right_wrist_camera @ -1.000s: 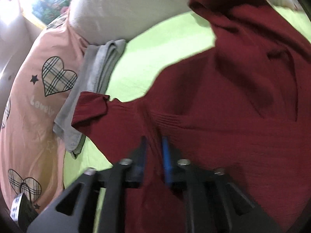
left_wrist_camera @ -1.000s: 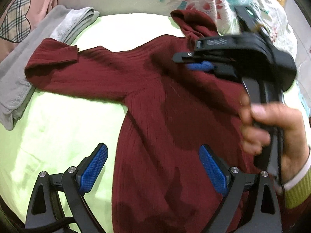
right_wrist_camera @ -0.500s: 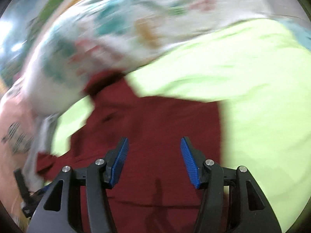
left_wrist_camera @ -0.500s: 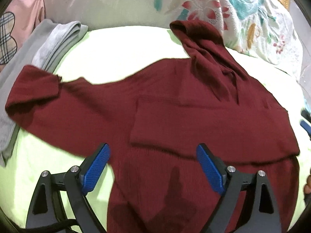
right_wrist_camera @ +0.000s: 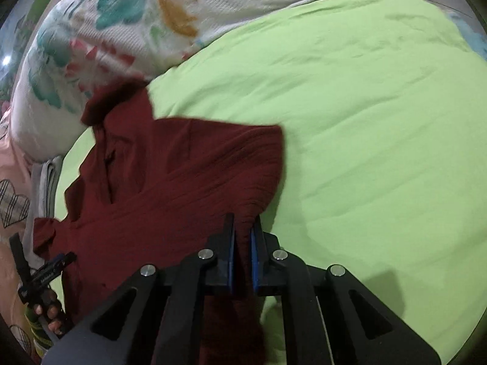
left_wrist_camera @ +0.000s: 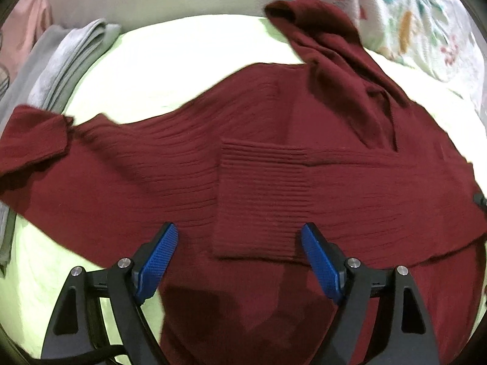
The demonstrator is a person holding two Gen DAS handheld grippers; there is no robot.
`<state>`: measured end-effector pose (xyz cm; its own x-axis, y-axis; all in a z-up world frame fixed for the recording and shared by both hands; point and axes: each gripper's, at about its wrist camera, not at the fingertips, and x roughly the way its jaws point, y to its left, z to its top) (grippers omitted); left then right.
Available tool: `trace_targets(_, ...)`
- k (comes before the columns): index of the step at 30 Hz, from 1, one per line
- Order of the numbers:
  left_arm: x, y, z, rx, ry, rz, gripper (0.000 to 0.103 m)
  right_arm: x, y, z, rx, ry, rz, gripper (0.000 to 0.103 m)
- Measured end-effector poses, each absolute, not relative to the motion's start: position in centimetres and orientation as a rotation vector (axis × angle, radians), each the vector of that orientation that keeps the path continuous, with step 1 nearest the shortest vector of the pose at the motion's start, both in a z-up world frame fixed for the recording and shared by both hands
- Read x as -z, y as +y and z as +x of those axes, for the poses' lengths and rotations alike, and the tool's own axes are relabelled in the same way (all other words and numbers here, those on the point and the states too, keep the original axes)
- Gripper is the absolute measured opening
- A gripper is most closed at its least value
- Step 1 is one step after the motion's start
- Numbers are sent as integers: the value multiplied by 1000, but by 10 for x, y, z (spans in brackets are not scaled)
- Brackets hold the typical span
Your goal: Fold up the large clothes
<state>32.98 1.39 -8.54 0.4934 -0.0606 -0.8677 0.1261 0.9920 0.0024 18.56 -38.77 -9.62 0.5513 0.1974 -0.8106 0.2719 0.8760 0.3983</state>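
Note:
A maroon ribbed sweater (left_wrist_camera: 261,164) lies spread on the green sheet (left_wrist_camera: 182,60), one sleeve folded across its chest. That sleeve's cuff (left_wrist_camera: 261,213) ends just ahead of my left gripper (left_wrist_camera: 240,243). The left jaws are wide and closing, hovering over the cuff without pressing it. In the right wrist view, my right gripper (right_wrist_camera: 242,240) is closing, and its blue pads pinch the sweater's (right_wrist_camera: 170,182) near right edge. The left gripper (right_wrist_camera: 45,270) and the hand holding it show at the sweater's far left.
A folded grey garment (left_wrist_camera: 61,60) lies at the left of the sheet, under the sweater's other sleeve. A floral quilt (right_wrist_camera: 137,15) banks along the back, and a pink pillow with plaid hearts (right_wrist_camera: 12,200) is at the left. Bare green sheet (right_wrist_camera: 365,121) stretches right of the sweater.
The right gripper left the sweater's middle, swung to its right edge and shut on the fabric there. The sleeve now lies folded across the chest. The left gripper moved in over the cuff.

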Motion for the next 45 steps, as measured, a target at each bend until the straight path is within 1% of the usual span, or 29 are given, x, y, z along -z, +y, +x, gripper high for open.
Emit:
trace_targets(2, 91, 8, 329, 103, 1053, 101, 84, 104, -389, 189, 22, 1050, 548, 11)
trace_targets(3, 93, 8, 328, 101, 1053, 104, 84, 103, -389, 185, 48, 1052, 531, 17)
trace_targets(4, 93, 8, 325, 101, 1049, 100, 85, 97, -387, 180, 79, 1037, 506, 19)
trace_targets(8, 92, 21, 322, 87, 1051, 68, 86, 60, -368, 162, 71, 895, 425, 21)
trace_targets(9, 92, 22, 322, 88, 1053, 62, 86, 59, -359, 165, 21, 892, 426, 26)
trace_targets(10, 92, 25, 322, 88, 1053, 60, 86, 63, -351, 169, -26, 914, 435, 36)
trace_targets(12, 90, 31, 316, 76, 1045, 64, 86, 82, -344, 175, -34, 1000, 441, 46)
trace_targets(13, 89, 36, 314, 68, 1042, 65, 86, 94, -344, 176, 15, 1054, 416, 45)
trace_targets(14, 87, 44, 309, 49, 1036, 65, 85, 100, -345, 174, 43, 1062, 416, 45)
trace_targets(18, 69, 79, 298, -52, 962, 85, 85, 77, -341, 156, 6, 971, 464, 46)
trace_targets(20, 59, 98, 300, -123, 921, 122, 86, 64, -331, 145, -50, 932, 475, 50)
trace_targets(22, 52, 115, 309, -198, 902, 184, 86, 58, -320, 137, -82, 928, 479, 60)
trace_targets(26, 54, 143, 332, -302, 893, 309, 87, 60, -298, 125, -130, 954, 501, 61)
trace_targets(33, 89, 160, 377, -419, 895, 628, 87, 68, -275, 121, -168, 1005, 542, 61)
trace_targets(36, 90, 166, 392, -419, 897, 610, 87, 68, -263, 122, -201, 1012, 530, 61)
trace_targets(37, 89, 170, 396, -417, 898, 575, 84, 69, -259, 123, -210, 1017, 521, 61)
trace_targets(39, 86, 181, 407, -397, 920, 492, 60, 71, -252, 125, -219, 1026, 515, 61)
trace_targets(40, 84, 190, 412, -379, 949, 421, 24, 72, -250, 126, -223, 1029, 516, 61)
trace_targets(41, 84, 197, 415, -360, 979, 355, 5, 73, -249, 127, -225, 1032, 517, 61)
trace_targets(43, 76, 211, 412, -307, 970, 206, 4, 74, -248, 127, -224, 1031, 518, 61)
trace_targets(45, 65, 212, 401, -268, 928, 152, 4, 74, -249, 126, -225, 1025, 523, 61)
